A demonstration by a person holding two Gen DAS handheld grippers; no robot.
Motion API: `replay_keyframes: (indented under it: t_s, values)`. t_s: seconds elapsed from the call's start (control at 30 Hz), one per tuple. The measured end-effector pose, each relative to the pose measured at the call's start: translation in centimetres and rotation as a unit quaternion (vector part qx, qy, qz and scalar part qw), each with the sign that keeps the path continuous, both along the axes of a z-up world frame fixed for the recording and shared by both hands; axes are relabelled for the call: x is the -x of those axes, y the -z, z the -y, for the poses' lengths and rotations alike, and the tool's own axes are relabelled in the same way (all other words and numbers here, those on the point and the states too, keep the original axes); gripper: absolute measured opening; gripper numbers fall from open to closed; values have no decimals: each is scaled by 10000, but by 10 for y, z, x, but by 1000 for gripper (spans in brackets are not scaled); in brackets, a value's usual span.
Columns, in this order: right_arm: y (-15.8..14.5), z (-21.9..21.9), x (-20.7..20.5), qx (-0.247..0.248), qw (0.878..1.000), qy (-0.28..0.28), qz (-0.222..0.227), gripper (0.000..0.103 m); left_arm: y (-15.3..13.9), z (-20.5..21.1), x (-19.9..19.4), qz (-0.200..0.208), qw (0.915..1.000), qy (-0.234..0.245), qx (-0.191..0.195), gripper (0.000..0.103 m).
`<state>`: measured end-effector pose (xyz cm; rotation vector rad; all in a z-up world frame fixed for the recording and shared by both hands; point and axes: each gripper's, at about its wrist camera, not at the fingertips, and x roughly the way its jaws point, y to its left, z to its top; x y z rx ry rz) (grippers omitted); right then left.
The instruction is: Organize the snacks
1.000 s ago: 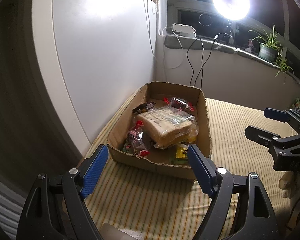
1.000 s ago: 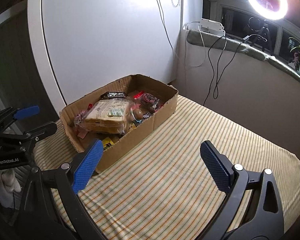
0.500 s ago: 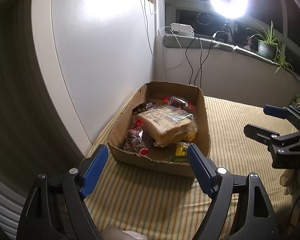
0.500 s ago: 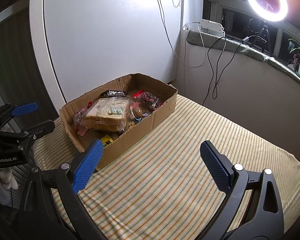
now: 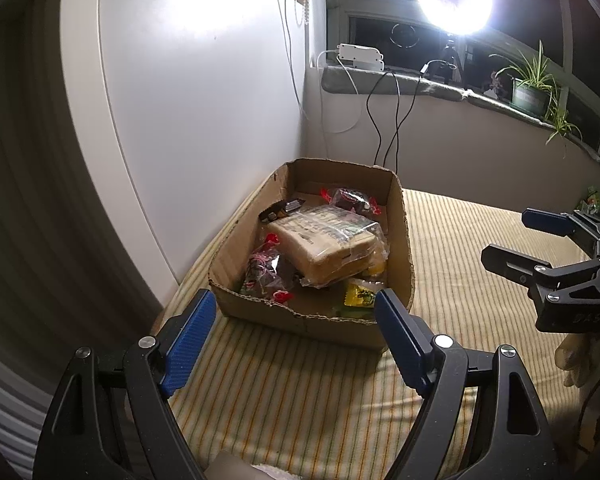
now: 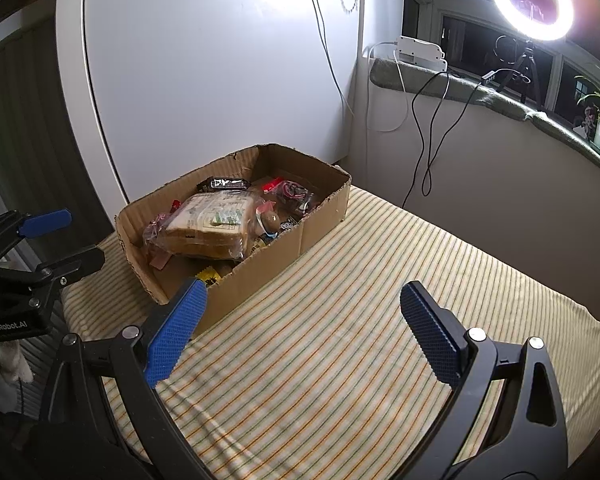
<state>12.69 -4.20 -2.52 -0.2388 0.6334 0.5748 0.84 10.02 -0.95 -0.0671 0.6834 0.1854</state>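
Observation:
A cardboard box (image 5: 398, 216) (image 6: 324, 208) stands on the striped cloth by the white wall. It holds a bagged bread loaf (image 5: 328, 240) (image 6: 212, 224), a dark snack bar (image 5: 282, 208) (image 6: 224, 183), red-wrapped snacks (image 5: 266, 268) (image 6: 292, 192) and a yellow packet (image 5: 360, 294) (image 6: 208, 278). My left gripper (image 5: 294, 320) is open and empty, just short of the box's near wall. My right gripper (image 6: 300, 316) is open and empty over the cloth, right of the box; it also shows in the left wrist view (image 5: 516, 236).
A striped cloth (image 6: 380, 320) covers the table. A white panel (image 6: 220, 80) stands behind the box. The window sill carries a power strip (image 5: 360, 56), cables, a ring light (image 6: 532, 0) and a potted plant (image 5: 532, 88).
Both grippers have drawn back and up a little from the box; the box looks slightly smaller and farther. Nothing in the box has moved.

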Motion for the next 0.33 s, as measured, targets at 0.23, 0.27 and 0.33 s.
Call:
replay_keyframes:
  t_s: [0.23, 0.27, 0.33]
  values:
    - [2, 2, 1, 1, 10000, -5, -14, 99, 1, 1, 2, 34, 10000, 35, -33, 82]
    - [2, 2, 1, 6, 10000, 1, -12, 99, 2, 1, 3, 28, 10000, 35, -25, 82]
    - [4, 3, 0, 10, 10000, 28, -28, 99, 4, 1, 3, 4, 10000, 31, -34, 82]
